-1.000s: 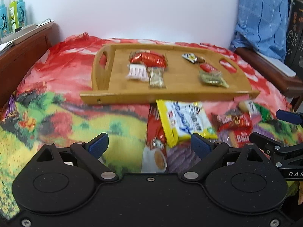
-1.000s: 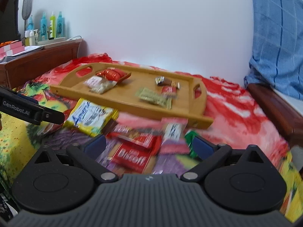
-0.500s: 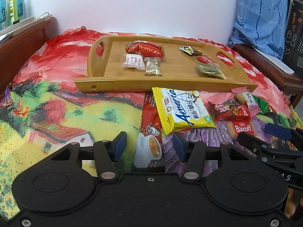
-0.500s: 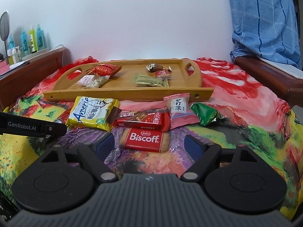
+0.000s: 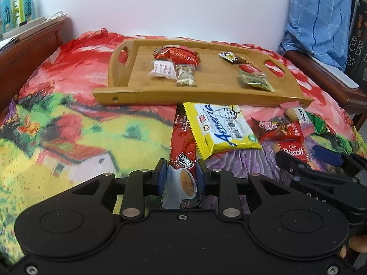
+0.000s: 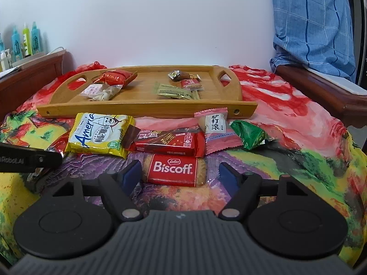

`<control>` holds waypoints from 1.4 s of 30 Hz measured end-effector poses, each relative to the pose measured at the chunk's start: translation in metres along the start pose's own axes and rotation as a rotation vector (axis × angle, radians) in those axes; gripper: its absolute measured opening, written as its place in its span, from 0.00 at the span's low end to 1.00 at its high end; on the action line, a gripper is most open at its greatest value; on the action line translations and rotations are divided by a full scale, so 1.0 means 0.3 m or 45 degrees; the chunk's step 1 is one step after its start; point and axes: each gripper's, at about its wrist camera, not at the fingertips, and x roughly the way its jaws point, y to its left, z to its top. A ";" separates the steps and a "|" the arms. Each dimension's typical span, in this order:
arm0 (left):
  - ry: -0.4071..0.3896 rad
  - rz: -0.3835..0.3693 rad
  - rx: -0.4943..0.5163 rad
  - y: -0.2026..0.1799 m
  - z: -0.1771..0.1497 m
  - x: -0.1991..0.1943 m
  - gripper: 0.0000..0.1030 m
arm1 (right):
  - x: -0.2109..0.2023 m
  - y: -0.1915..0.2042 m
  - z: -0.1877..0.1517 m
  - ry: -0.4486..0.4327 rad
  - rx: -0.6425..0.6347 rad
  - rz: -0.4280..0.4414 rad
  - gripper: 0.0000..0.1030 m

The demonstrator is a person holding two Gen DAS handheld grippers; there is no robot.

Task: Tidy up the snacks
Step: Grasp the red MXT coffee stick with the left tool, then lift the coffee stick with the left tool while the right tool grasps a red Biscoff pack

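Note:
A wooden tray (image 5: 160, 96) (image 6: 142, 110) lies on the colourful bedspread and holds several small snack packets. In front of it lie a yellow biscuit pack (image 5: 222, 128) (image 6: 98, 135), a dark red wafer bar (image 6: 167, 143), a pink sweet (image 6: 216, 128), a green packet (image 6: 250, 135) and a red Biscoff biscuit (image 6: 175, 170). My left gripper (image 5: 181, 177) is shut on the near end of a long red coffee stick sachet (image 5: 183, 160). My right gripper (image 6: 180, 176) is open, with its fingers either side of the Biscoff biscuit.
Wooden bed frames rise at the left (image 5: 27, 52) and the right (image 6: 321, 87). A blue checked cloth (image 6: 316, 23) hangs at the back right. Bottles (image 5: 16, 6) stand on the shelf at the back left.
My left gripper has closed from wide open onto the coffee stick sachet. My right gripper has come down and forward, so that its open fingers now flank the Biscoff biscuit.

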 end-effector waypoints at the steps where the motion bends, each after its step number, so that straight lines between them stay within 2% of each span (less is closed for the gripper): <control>1: 0.004 -0.003 -0.008 0.003 -0.007 -0.008 0.25 | -0.004 0.000 -0.001 0.001 0.002 0.004 0.72; 6: 0.003 0.012 -0.011 0.008 -0.035 -0.038 0.26 | -0.027 -0.002 -0.013 0.008 -0.002 0.019 0.70; 9: -0.032 0.047 0.016 0.000 -0.034 -0.038 0.37 | -0.038 -0.003 -0.018 0.013 0.000 0.028 0.68; 12: -0.032 0.044 0.003 -0.001 -0.022 -0.017 0.39 | -0.045 -0.002 -0.027 0.018 -0.002 0.034 0.68; 16: -0.045 0.070 0.010 -0.009 -0.009 0.020 0.40 | -0.040 0.000 -0.026 0.008 -0.010 0.031 0.74; 18: -0.041 0.076 0.023 -0.017 -0.004 0.030 0.38 | -0.032 0.000 -0.019 0.003 0.001 0.028 0.77; 19: -0.040 0.082 0.031 -0.021 -0.002 0.030 0.33 | -0.026 0.002 -0.016 0.002 0.004 0.024 0.77; 20: -0.041 0.079 0.041 -0.025 -0.001 0.028 0.23 | -0.020 0.004 -0.013 0.001 0.007 0.019 0.78; 26: -0.049 0.076 0.014 -0.019 -0.009 0.001 0.22 | 0.008 0.028 0.002 -0.003 0.027 -0.009 0.86; 31: -0.074 0.080 0.009 -0.008 -0.005 -0.031 0.22 | 0.029 0.054 0.016 -0.005 0.024 -0.021 0.86; 36: -0.108 0.089 -0.009 0.006 0.016 -0.061 0.22 | 0.047 0.074 0.024 0.014 -0.003 -0.054 0.76; 42: -0.139 0.097 -0.025 0.026 0.035 -0.084 0.22 | 0.014 0.074 0.018 0.003 -0.056 -0.032 0.63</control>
